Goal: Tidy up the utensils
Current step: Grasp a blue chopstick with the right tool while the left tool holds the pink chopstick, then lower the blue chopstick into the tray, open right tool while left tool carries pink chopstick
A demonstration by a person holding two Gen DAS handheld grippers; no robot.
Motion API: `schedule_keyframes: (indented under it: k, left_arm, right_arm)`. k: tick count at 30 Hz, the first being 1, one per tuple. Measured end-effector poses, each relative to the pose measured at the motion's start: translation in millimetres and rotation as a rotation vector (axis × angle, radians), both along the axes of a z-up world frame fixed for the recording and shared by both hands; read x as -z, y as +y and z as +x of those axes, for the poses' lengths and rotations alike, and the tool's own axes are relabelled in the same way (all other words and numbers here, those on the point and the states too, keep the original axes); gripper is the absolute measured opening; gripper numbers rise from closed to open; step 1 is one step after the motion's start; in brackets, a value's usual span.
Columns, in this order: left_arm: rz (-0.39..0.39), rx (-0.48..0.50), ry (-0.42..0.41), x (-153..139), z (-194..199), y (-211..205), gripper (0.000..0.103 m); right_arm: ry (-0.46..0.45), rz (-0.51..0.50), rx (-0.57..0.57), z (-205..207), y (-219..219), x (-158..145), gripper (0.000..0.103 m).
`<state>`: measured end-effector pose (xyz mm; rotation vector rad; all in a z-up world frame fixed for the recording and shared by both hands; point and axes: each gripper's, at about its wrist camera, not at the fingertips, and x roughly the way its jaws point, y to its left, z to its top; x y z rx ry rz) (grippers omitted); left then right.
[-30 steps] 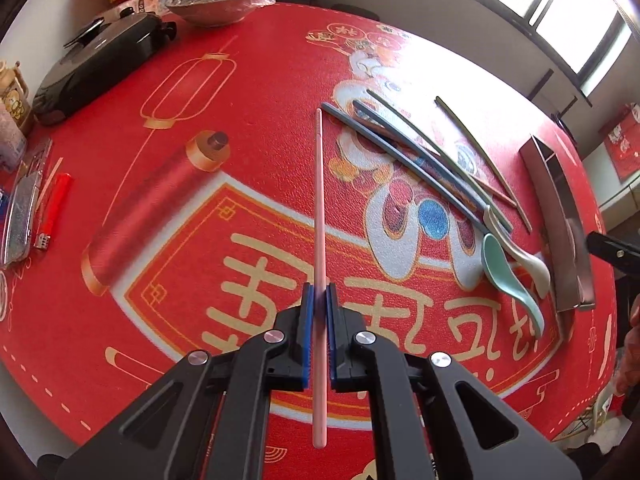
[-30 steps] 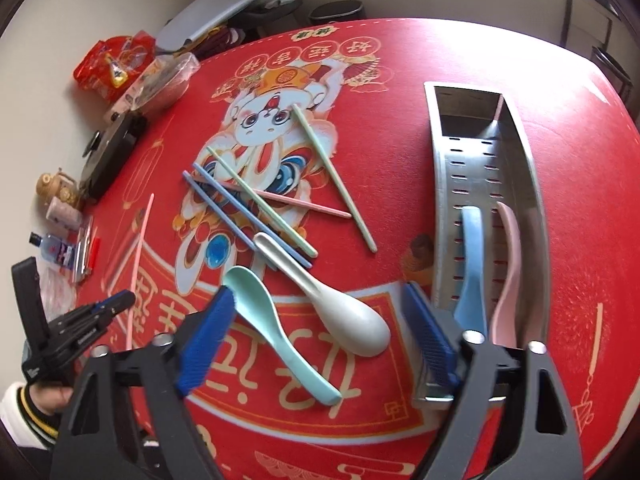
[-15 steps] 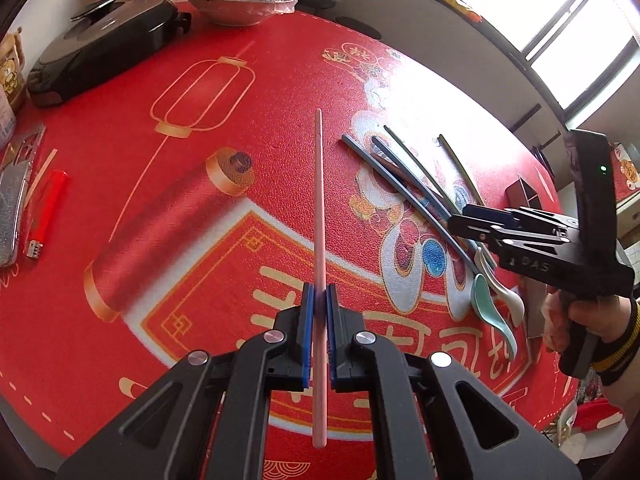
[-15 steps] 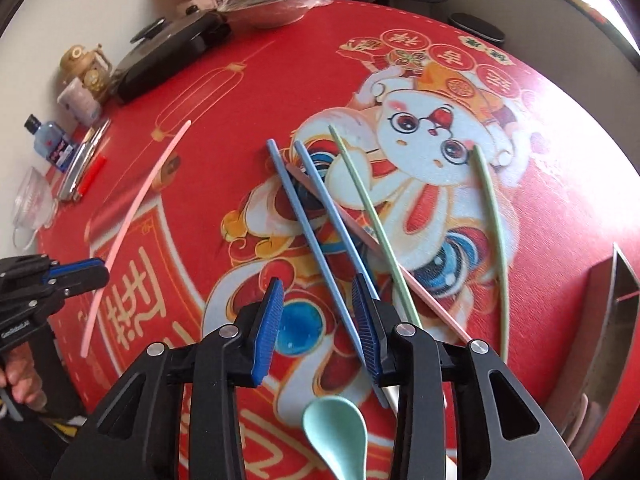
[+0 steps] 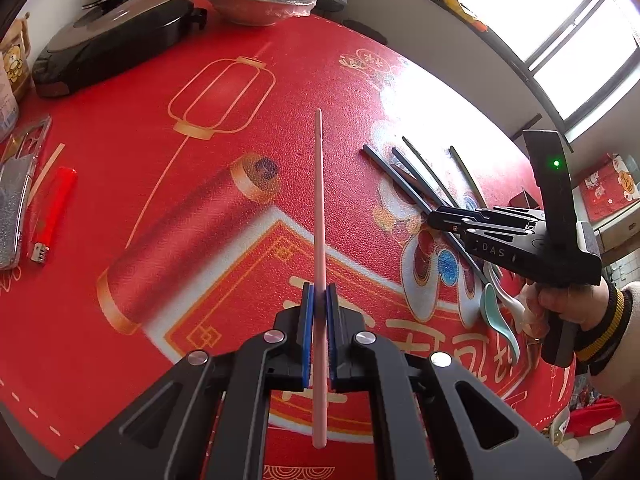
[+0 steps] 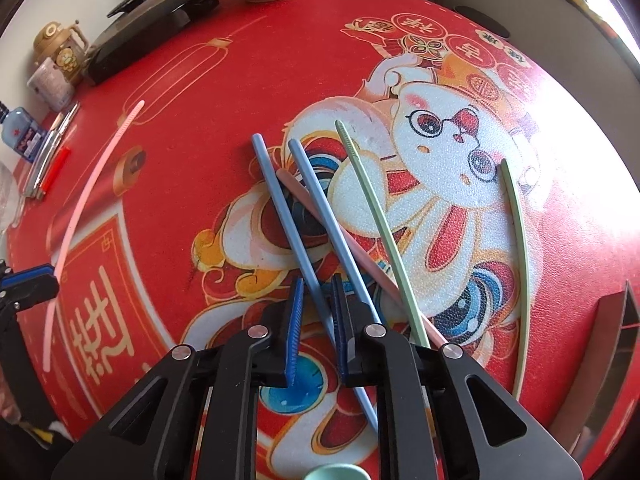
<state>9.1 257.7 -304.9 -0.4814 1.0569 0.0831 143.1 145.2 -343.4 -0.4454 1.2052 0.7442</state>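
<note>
Chopsticks (image 6: 320, 232) in blue, pink and green are scattered on a round table covered by a pebbled red cloth (image 6: 240, 100) printed with a rabbit, lanterns and gold characters, beside bright windows. A slim pink chopstick (image 5: 319, 240) is clamped by the left gripper (image 5: 319, 336). The right gripper (image 6: 316, 320), marked "DAS", is closing around a blue chopstick (image 6: 288, 224).

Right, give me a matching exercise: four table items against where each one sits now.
Items:
1. pink chopstick
2. blue chopstick
3. red lighter
4. covered bowl

Places:
A. far table edge, beside the black pan
B. clamped in the left gripper
C. between the closing right gripper fingers
D. beside the glittery phone case

Pairs: 1-B, 2-C, 3-D, 4-A
</note>
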Motion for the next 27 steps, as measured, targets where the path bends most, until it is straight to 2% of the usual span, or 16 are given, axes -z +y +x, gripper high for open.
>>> schedule_keyframes:
  k: [5, 12, 18, 23, 27]
  left_arm:
    - [0.000, 0.006, -0.004, -1, 1, -2, 0.006]
    - [0.003, 0.012, -0.005, -3, 4, -8, 0.006]
    - [0.012, 0.023, -0.015, -7, 10, -18, 0.006]
    - [0.016, 0.038, -0.030, -13, 17, -26, 0.006]
    - [0.018, 0.056, -0.037, -17, 26, -37, 0.006]
  right_arm:
    - [0.008, 0.020, -0.013, -7, 0, -2, 0.008]
    - [0.075, 0.178, 0.084, -10, -14, -20, 0.006]
    - [0.062, 0.287, 0.133, -12, -24, -41, 0.006]
    - [0.058, 0.392, 0.206, -9, -48, -62, 0.006]
    - [0.062, 0.436, 0.259, -9, -77, -69, 0.006]
